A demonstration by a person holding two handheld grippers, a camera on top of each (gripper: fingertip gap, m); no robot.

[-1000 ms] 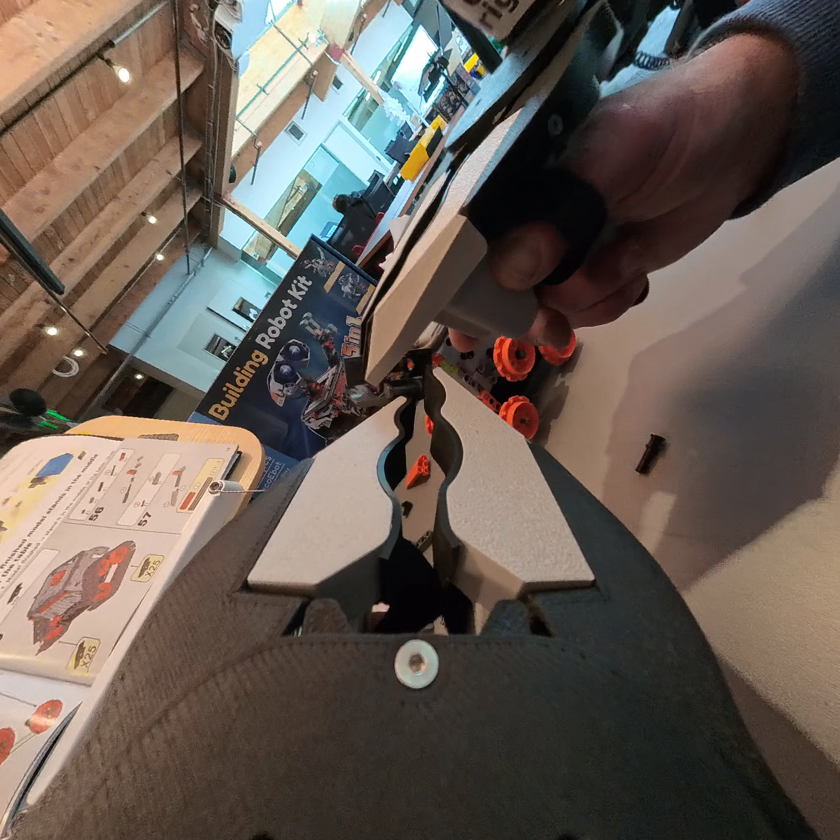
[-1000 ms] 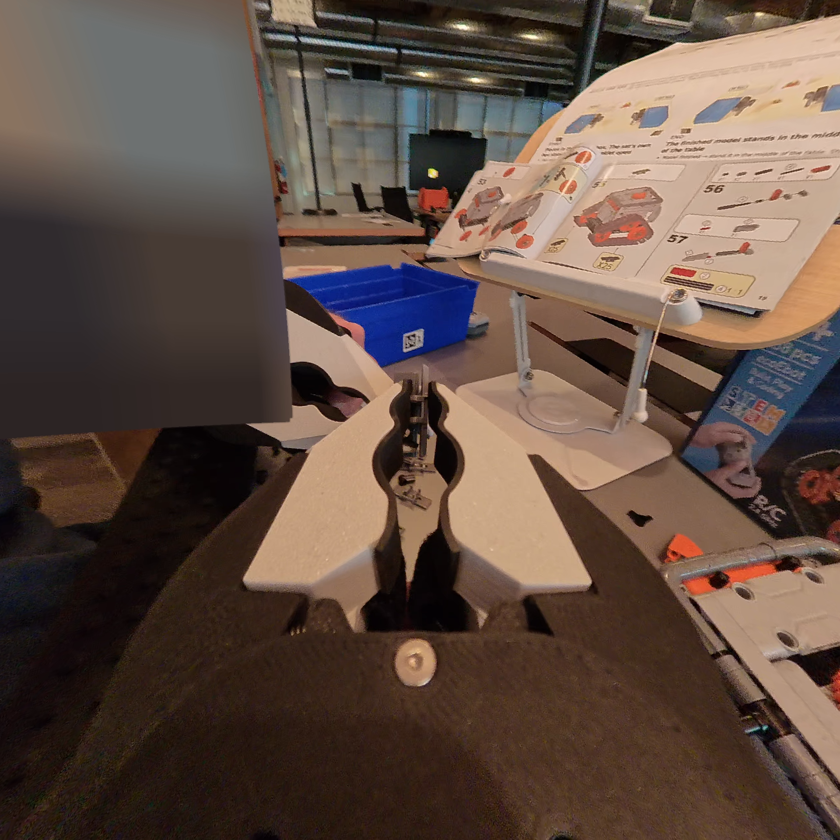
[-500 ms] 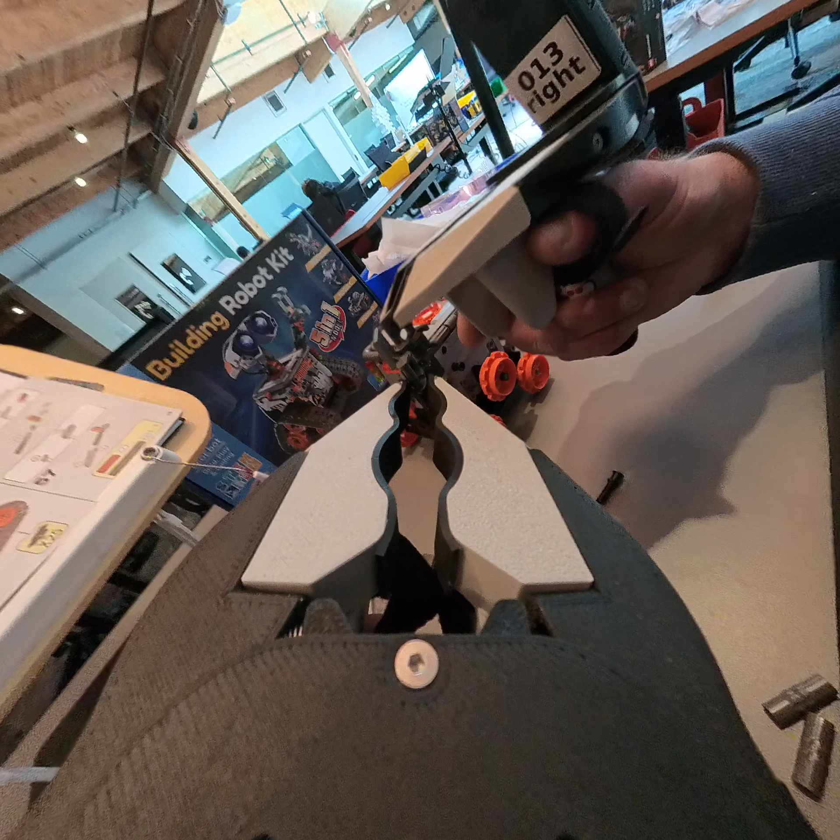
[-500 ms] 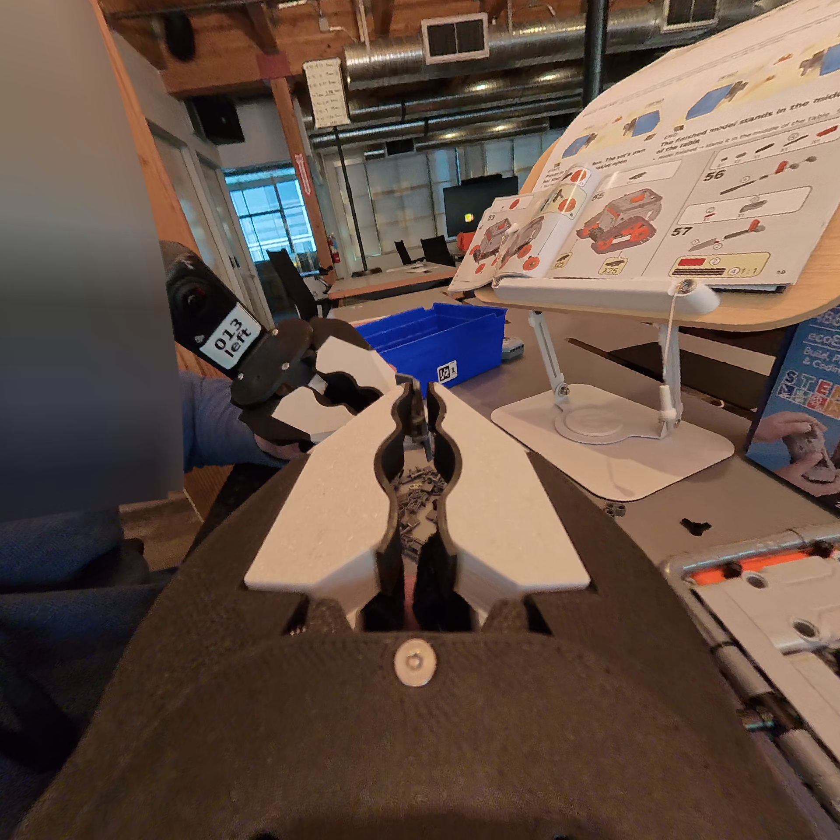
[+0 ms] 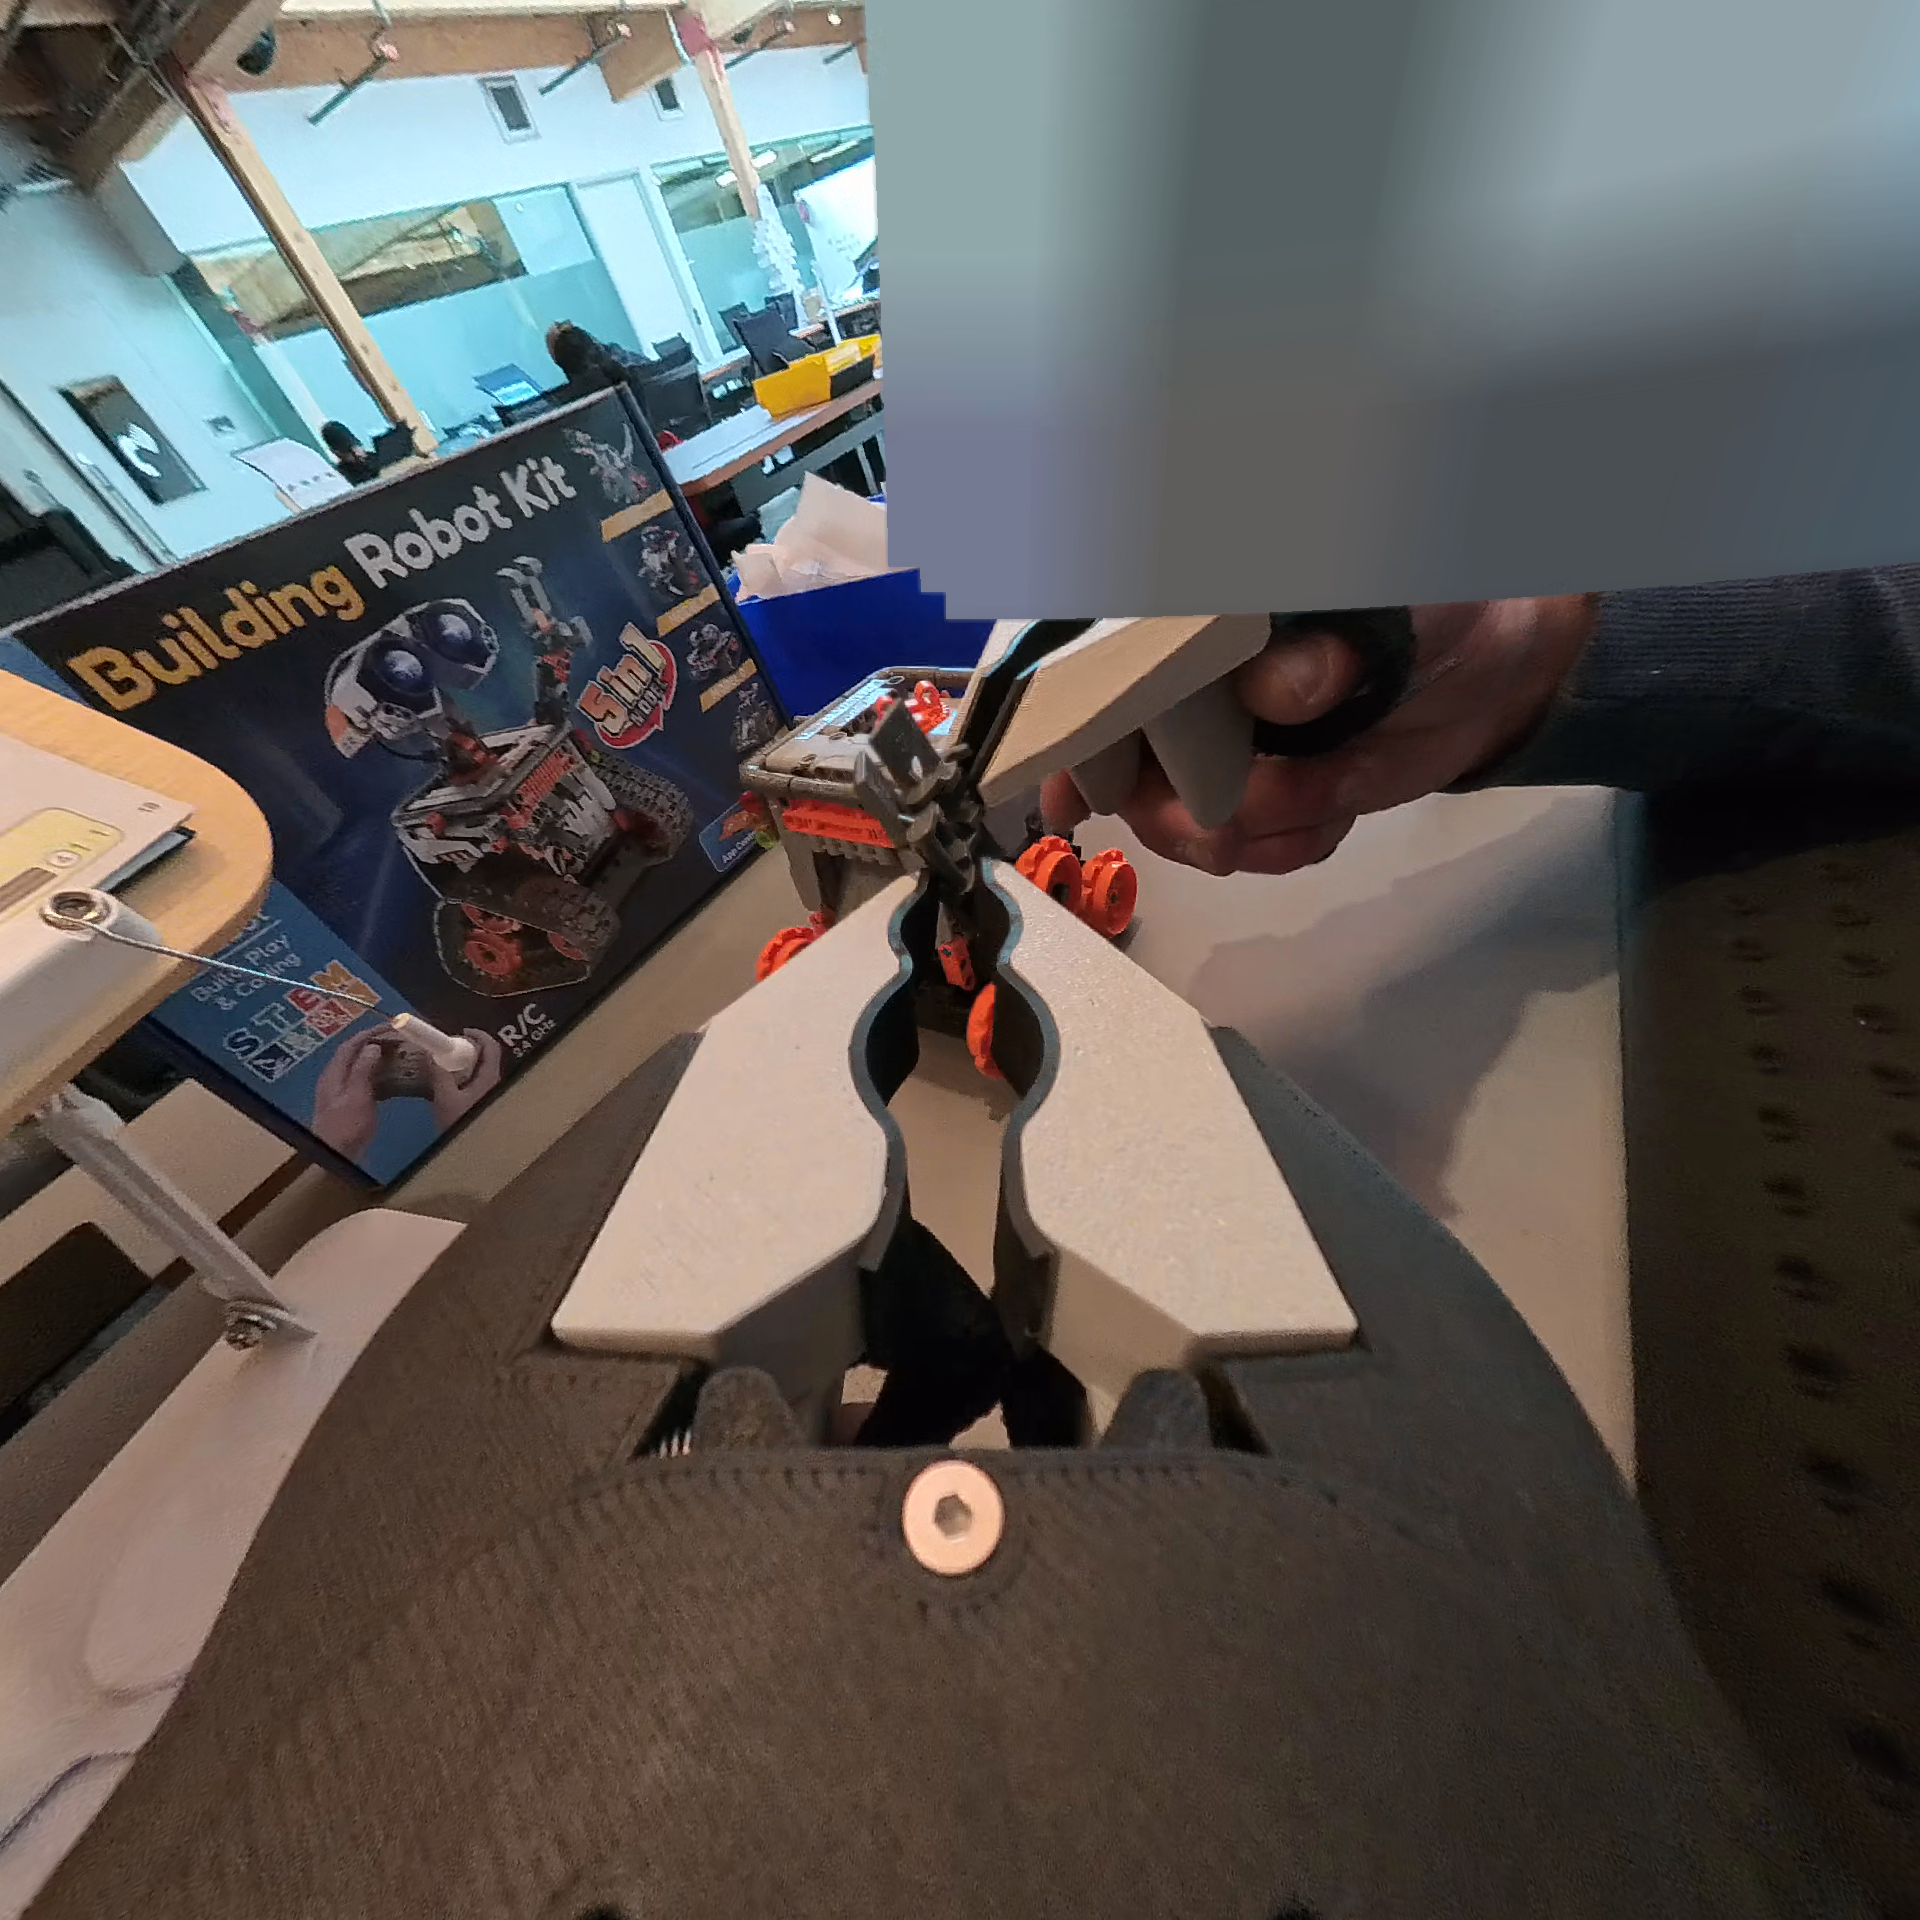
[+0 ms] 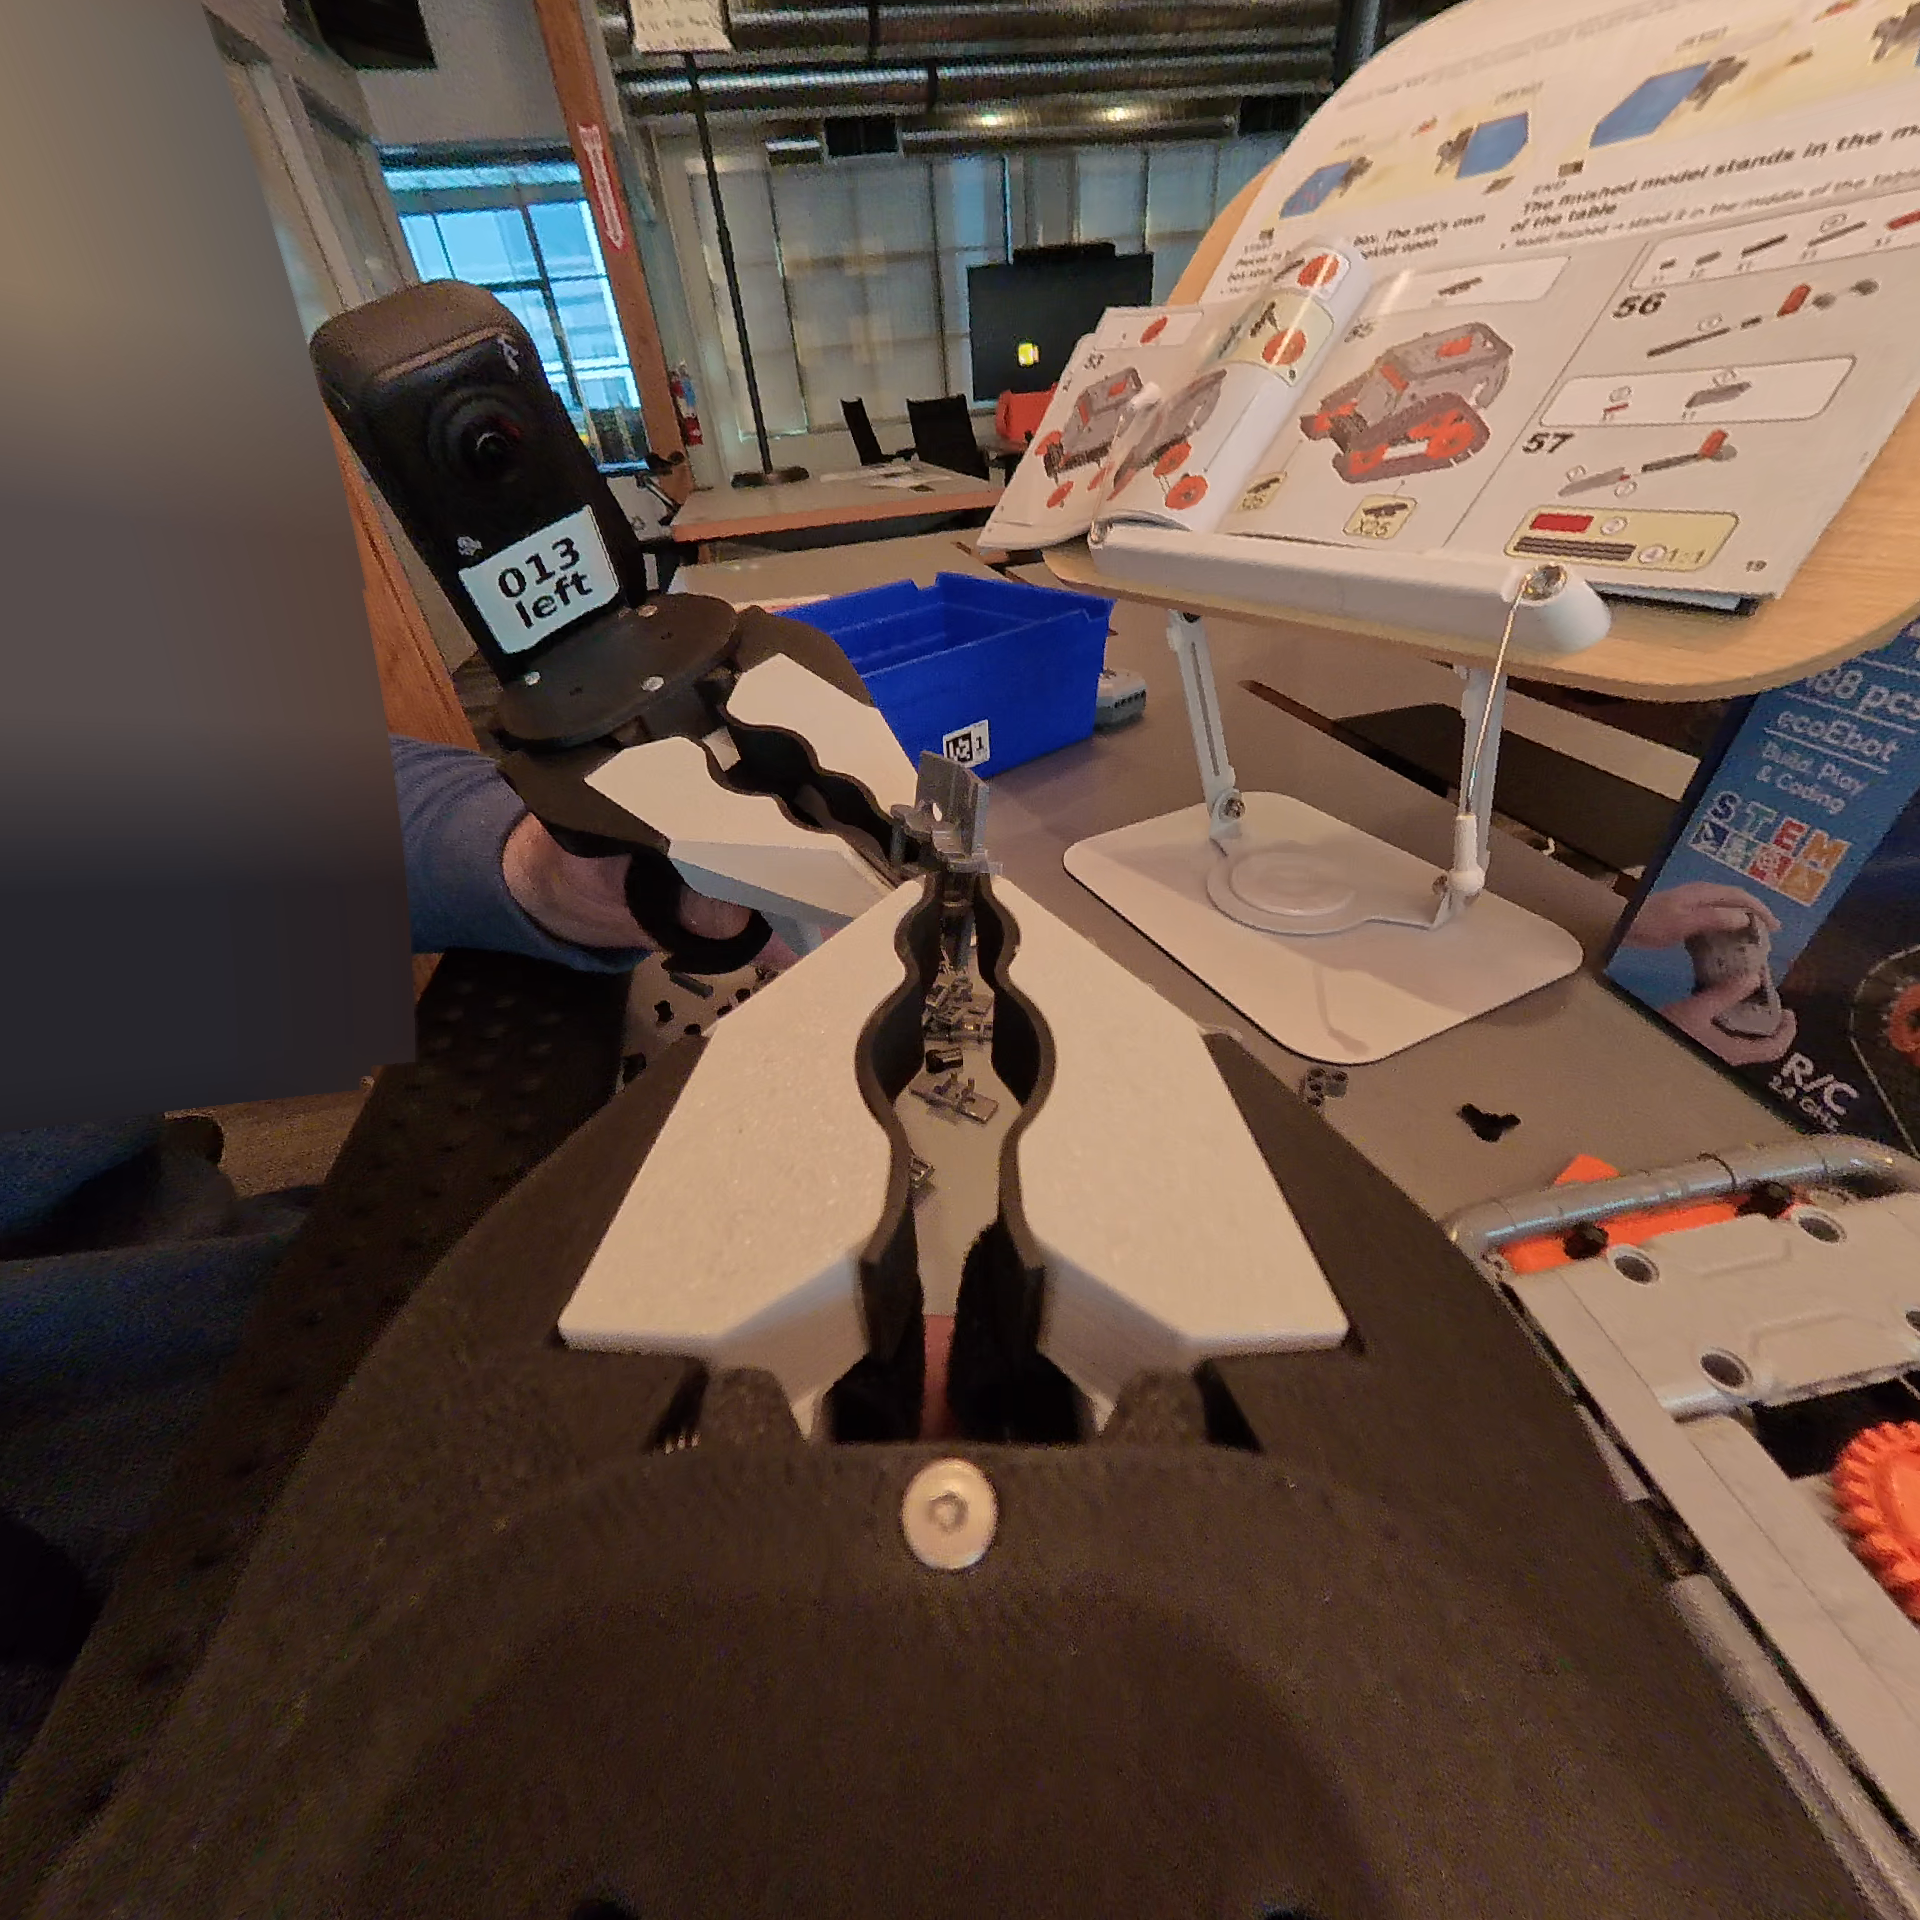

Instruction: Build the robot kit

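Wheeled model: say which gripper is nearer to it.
Right. The right gripper lies alongside the wheeled model; the left gripper faces it, fingertips short of it. Both clamp a small grey part.

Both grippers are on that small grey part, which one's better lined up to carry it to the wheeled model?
Probably left. The left gripper points straight at the wheeled model just beyond the small grey part; for the right gripper it lies off to the side.

My fingertips hiding the small grey part's (image 6: pixel 948 821) lower end, instruction booklet (image 6: pixel 1538 395) cut off at right edge
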